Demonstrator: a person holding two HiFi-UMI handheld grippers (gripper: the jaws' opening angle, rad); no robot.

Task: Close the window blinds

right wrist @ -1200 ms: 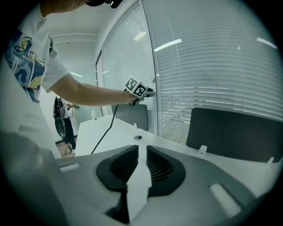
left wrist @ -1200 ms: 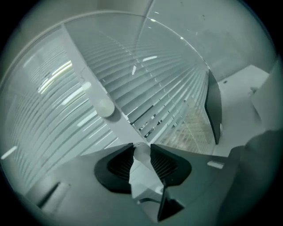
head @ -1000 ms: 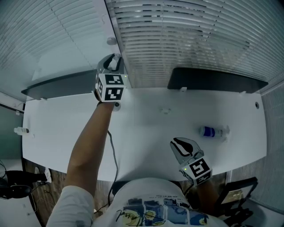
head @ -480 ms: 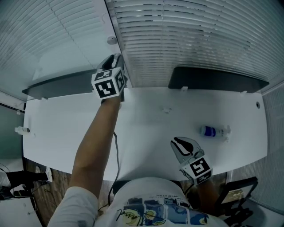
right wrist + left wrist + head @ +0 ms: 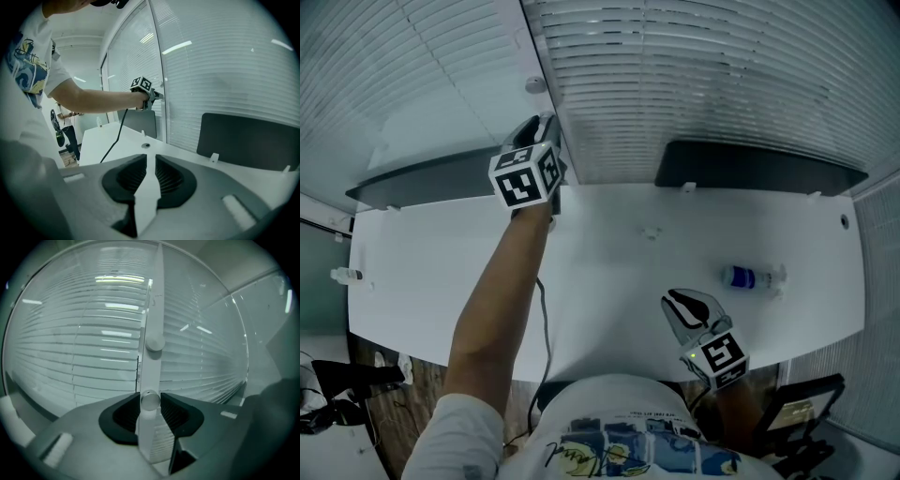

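White slatted blinds (image 5: 694, 84) hang behind glass on both sides of a white upright frame post (image 5: 154, 310). Two round knobs sit on that post: an upper knob (image 5: 154, 342), and a lower knob (image 5: 150, 399) that lies between my left gripper's pads. My left gripper (image 5: 150, 405) reaches up to the post (image 5: 542, 127) and is shut on the lower knob; its jaws have just eased slightly wider with the knob still between them. My right gripper (image 5: 678, 302) rests low over the white table near my body, shut and empty (image 5: 151, 161).
The white table (image 5: 609, 272) runs below the window. A small clear bottle (image 5: 752, 278) lies on it at the right. Two dark panels (image 5: 759, 169) (image 5: 431, 178) stand along the table's far edge. A cable hangs from my left arm.
My left gripper has rolled on the knob, so its marker cube now shows different faces. It has stayed at the same spot. The right gripper has not moved.
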